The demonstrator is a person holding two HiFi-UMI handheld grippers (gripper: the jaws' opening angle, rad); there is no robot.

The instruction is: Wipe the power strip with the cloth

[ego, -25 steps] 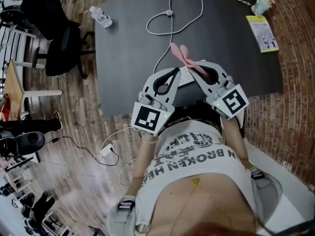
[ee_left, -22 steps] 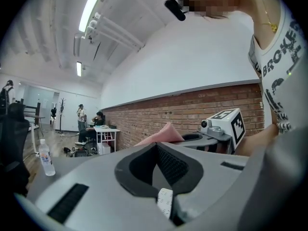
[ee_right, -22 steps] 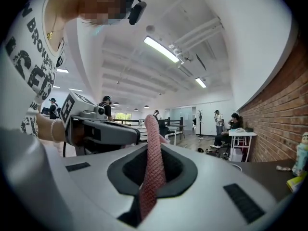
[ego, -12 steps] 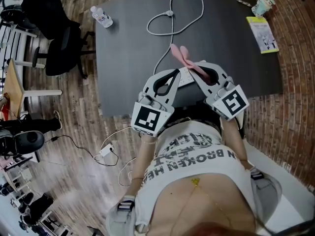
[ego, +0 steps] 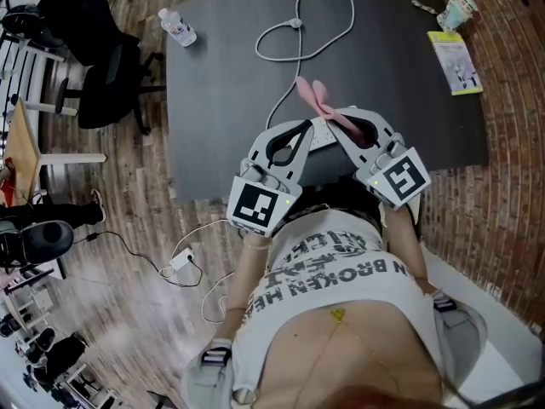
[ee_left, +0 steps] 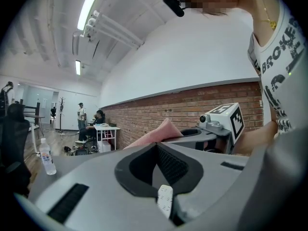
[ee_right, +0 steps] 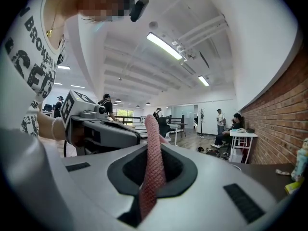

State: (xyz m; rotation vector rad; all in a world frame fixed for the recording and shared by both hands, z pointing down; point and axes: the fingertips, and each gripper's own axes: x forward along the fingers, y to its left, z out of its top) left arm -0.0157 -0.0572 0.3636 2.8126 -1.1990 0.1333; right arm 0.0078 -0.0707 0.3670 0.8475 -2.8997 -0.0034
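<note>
**A:** Where was the power strip (ego: 322,131)?

**B:** On the near part of the dark table (ego: 213,100), lying between the tips of the two grippers. Its white cord (ego: 328,25) ran away from it in a loop toward the far edge.

**A:** And the cloth (ego: 317,100)?

**B:** Pink, and pinched in the right gripper (ego: 339,124). That gripper's own view showed it standing up through the closed jaws, with the free end flopped over the table just beyond the strip.

**A:** The left gripper (ego: 304,128)?

**B:** Its jaws were pressed together. A small white dotted piece showed low in the gap, but I couldn't tell whether it was part of the strip. The tip sat right at the strip's left end.

**A:** Which step was that, in your view?

**B:** The cloth was in hand and brought to the strip, so wiping looked about to start or just under way. I'd say the next move called for laying the cloth flat on the strip's top and drawing it along the length, with the left tip steadying the strip so it didn't slide.

**A:** Counts?

**B:** One strip, one cord, one cloth, two grippers. Farther out were one water bottle (ego: 177,26) at the far left corner, and one yellow-edged booklet (ego: 455,58) and one small cup (ego: 454,8) at the far right.
</note>
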